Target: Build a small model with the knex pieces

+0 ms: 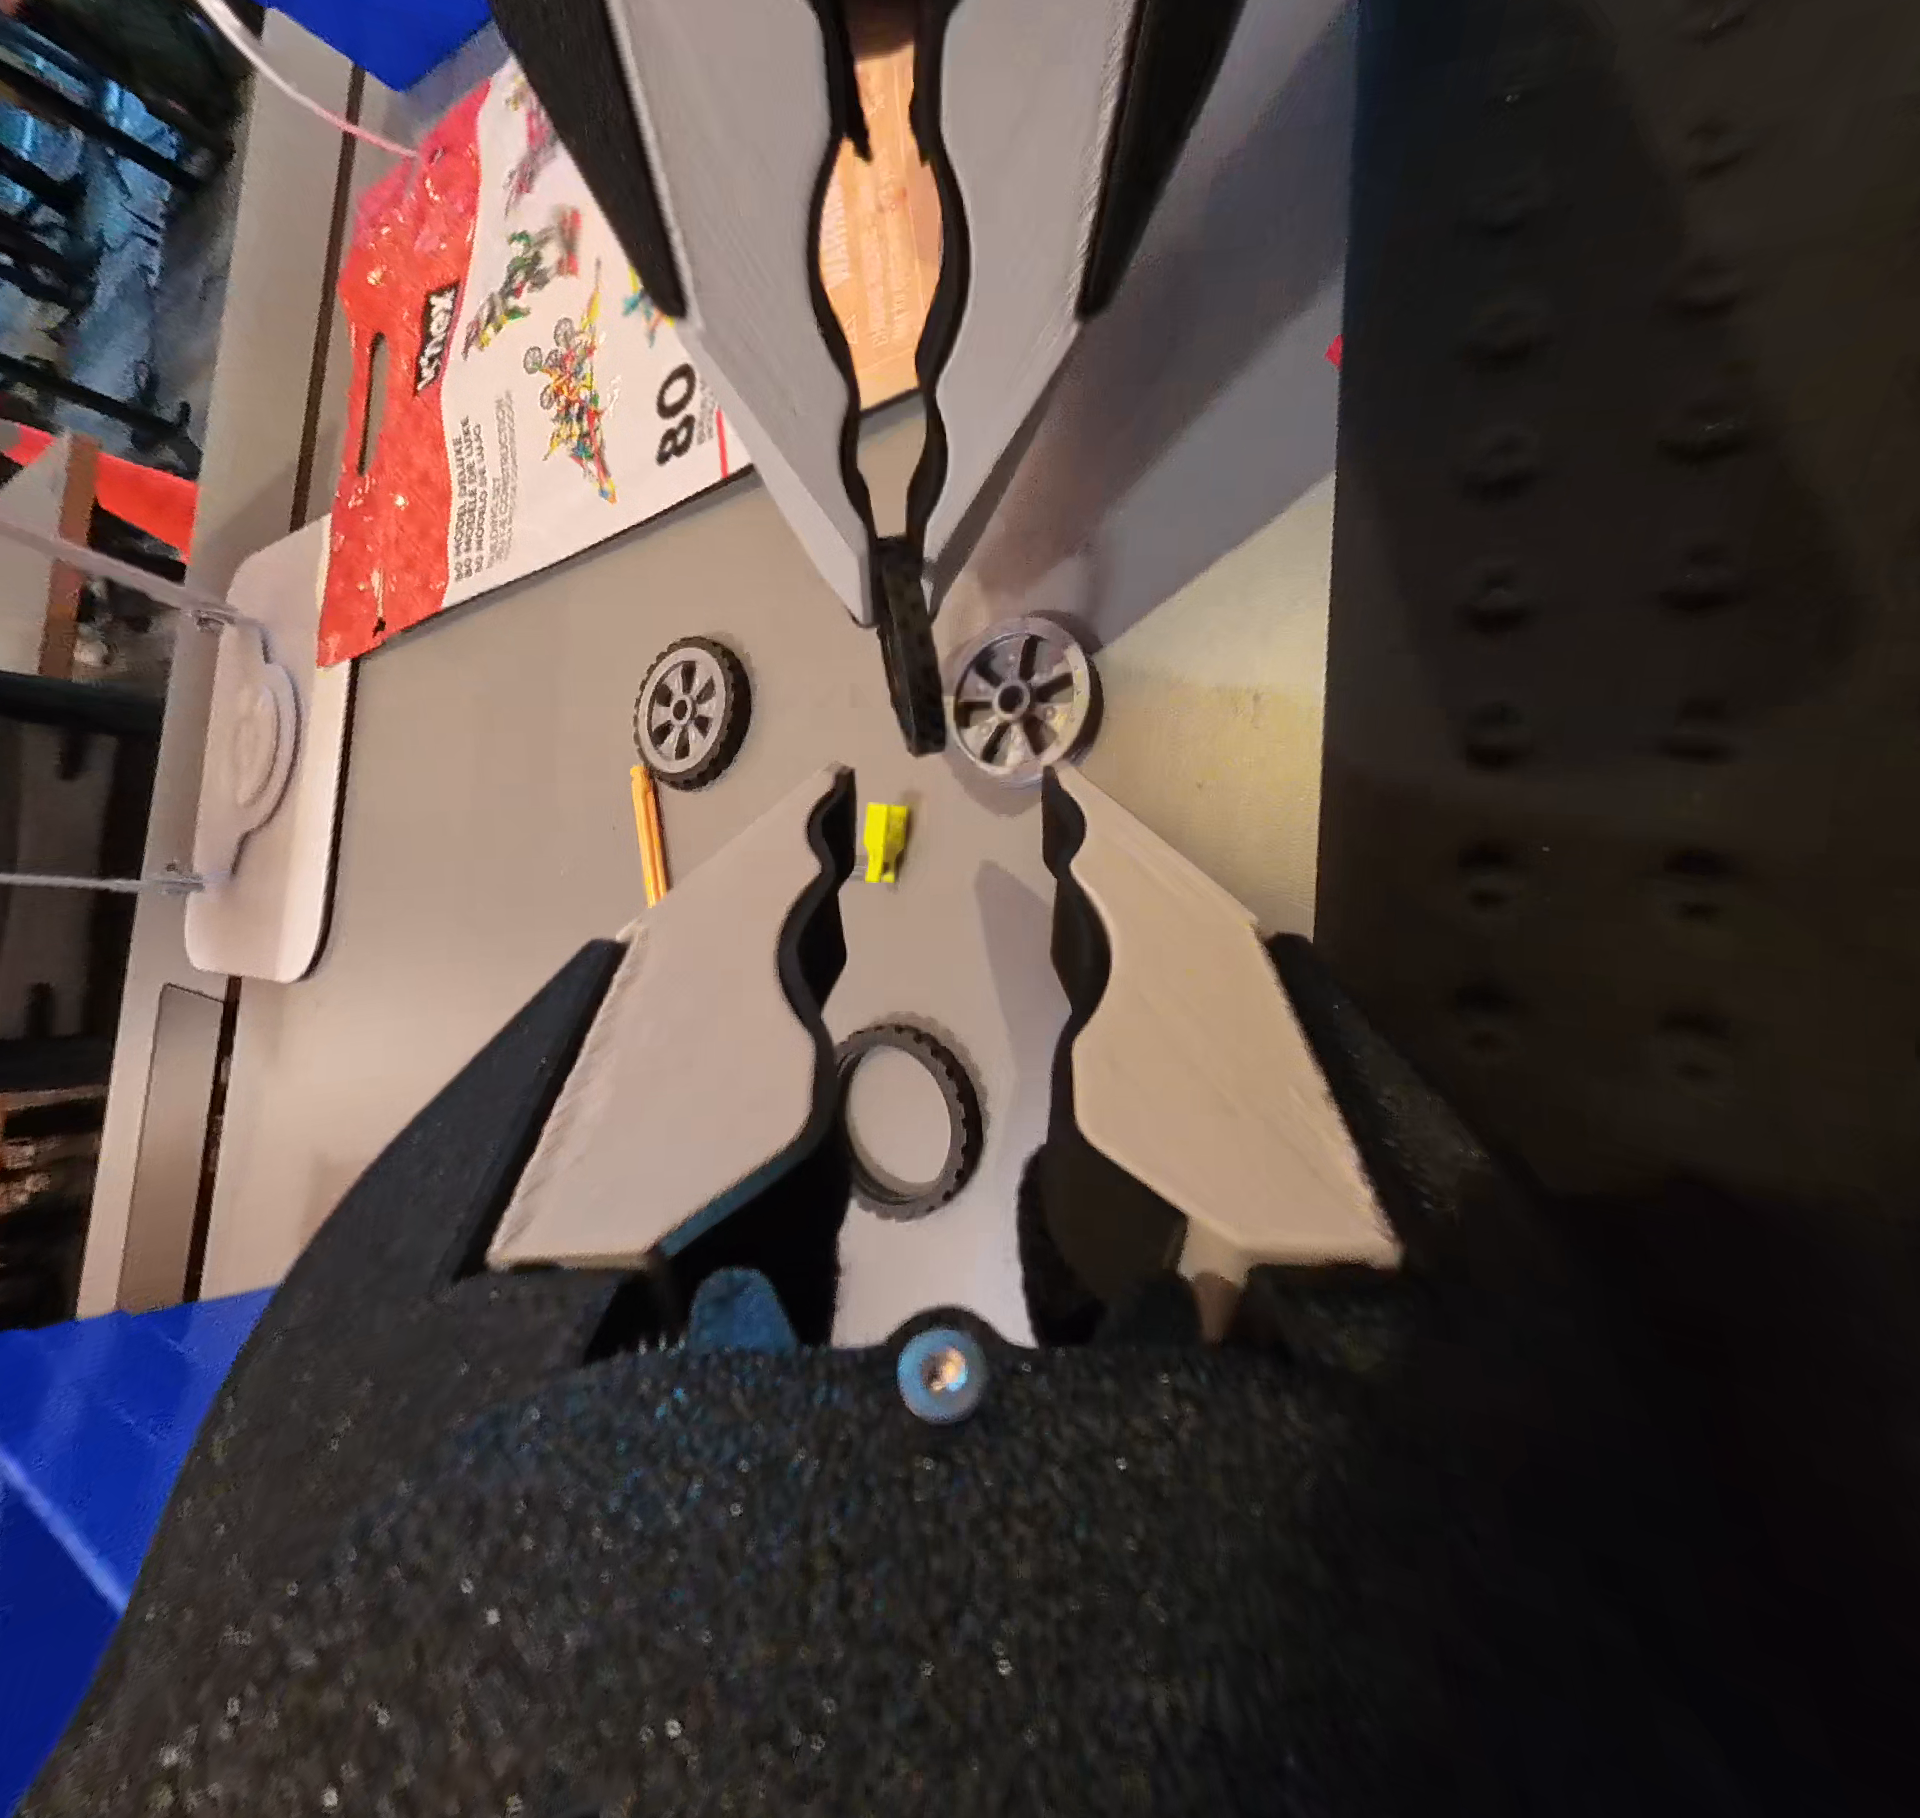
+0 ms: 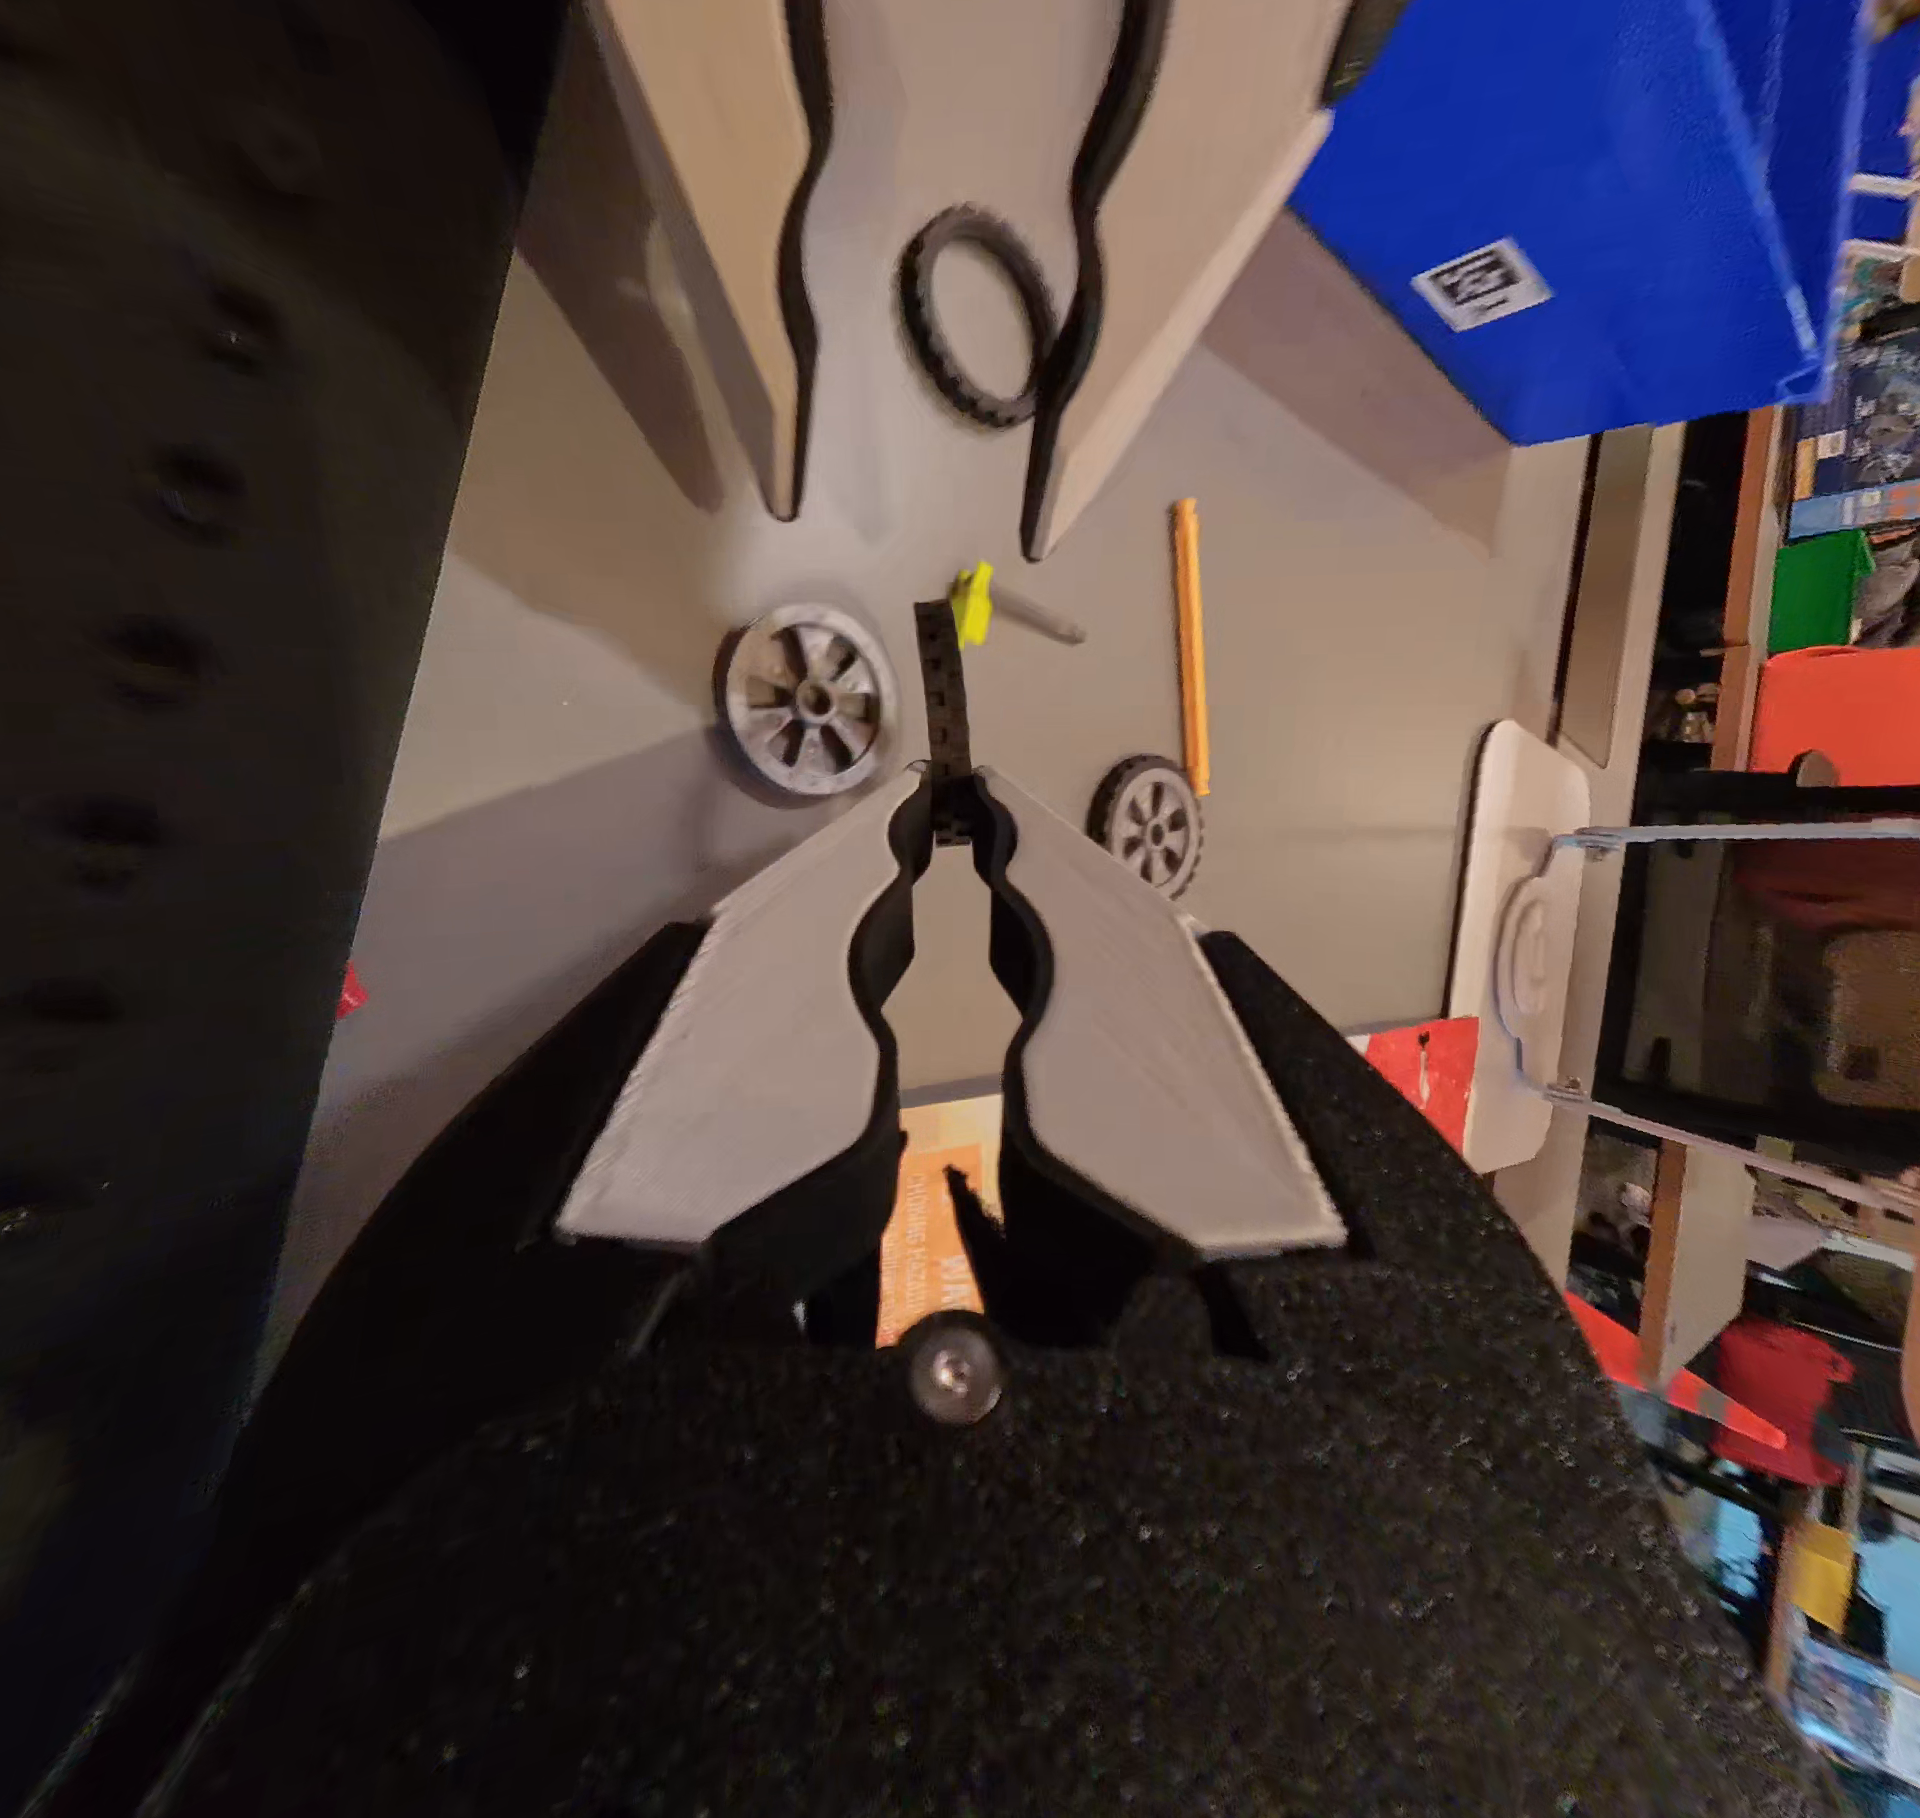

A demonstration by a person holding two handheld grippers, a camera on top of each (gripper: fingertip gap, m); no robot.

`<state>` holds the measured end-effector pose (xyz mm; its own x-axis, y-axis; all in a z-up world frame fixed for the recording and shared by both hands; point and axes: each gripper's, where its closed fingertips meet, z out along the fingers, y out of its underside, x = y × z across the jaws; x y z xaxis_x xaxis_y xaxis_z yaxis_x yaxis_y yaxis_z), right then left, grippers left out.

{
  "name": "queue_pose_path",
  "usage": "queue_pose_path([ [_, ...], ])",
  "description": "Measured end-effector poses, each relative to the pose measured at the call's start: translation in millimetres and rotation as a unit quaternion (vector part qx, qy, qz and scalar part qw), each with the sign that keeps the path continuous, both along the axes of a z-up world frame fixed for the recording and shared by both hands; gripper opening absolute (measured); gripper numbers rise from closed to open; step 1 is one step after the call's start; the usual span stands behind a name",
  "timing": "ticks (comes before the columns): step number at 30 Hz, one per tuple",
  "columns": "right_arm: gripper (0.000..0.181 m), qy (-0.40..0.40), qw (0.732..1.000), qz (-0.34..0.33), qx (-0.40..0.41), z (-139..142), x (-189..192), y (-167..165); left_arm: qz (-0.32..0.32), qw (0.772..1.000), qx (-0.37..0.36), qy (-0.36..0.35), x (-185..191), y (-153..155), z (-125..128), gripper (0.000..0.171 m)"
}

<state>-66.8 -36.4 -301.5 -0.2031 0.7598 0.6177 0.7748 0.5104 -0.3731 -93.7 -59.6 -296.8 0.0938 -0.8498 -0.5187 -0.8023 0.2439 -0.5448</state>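
Observation:
My right gripper [image 2: 951,786] is shut on a thin black tyre [image 2: 943,714] and holds it on edge, just above the grey table [image 2: 1340,729], beside a bare grey wheel hub [image 2: 805,703]. In the left wrist view it [image 1: 902,573] comes in from the top with the tyre [image 1: 912,667] next to the hub [image 1: 1023,698]. My left gripper [image 1: 945,781] is open and empty, facing it. A second black tyre [image 1: 909,1119] lies flat between its fingers. A yellow connector [image 1: 883,838] lies near its left fingertip.
A complete wheel [image 1: 691,714] and an orange rod [image 1: 649,833] lie to one side. A red and white toy box [image 1: 499,366] lies flat on the table. Blue bins [image 2: 1590,158] stand at the edge. A black perforated wall [image 1: 1610,625] borders the table. My right fingertips sit around 4 cm from my left ones.

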Motion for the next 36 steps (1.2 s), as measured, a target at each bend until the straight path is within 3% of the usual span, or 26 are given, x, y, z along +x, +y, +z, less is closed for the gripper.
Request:
queue_pose_path([
  [8, 0.006, -0.011, 1.000, 0.005, 0.012, -11.0, -6.6, -4.0, -0.023, 0.999, 0.034, 0.034, 7.0, 3.5, -19.5, 0.015],
  [12, 0.008, 0.006, 1.000, 0.001, 0.028, -5.9, -8.3, 0.1, -0.026, 0.996, 0.067, 0.044, 7.6, 7.6, -16.6, 0.006],
  [18, 0.007, 0.006, 0.999, 0.001, 0.050, -4.1, -8.3, 3.3, -0.020, 0.993, 0.097, 0.060, 6.5, 15.1, -16.0, 0.006],
  [24, 0.009, 0.009, 1.000, -0.005, 0.021, -11.2, -6.0, 3.1, -0.036, 0.993, 0.075, 0.081, 7.3, 12.3, -21.8, 0.005],
  [32, 0.008, 0.032, 0.999, -0.018, 0.029, -2.3, -8.7, 12.4, -0.032, 0.991, 0.096, 0.089, 4.4, 23.5, -13.5, 0.006],
  [36, 0.009, 0.020, 1.000, -0.017, 0.010, -13.2, -8.3, 11.9, -0.036, 0.991, 0.080, 0.105, 2.8, 21.9, -23.4, 0.006],
])
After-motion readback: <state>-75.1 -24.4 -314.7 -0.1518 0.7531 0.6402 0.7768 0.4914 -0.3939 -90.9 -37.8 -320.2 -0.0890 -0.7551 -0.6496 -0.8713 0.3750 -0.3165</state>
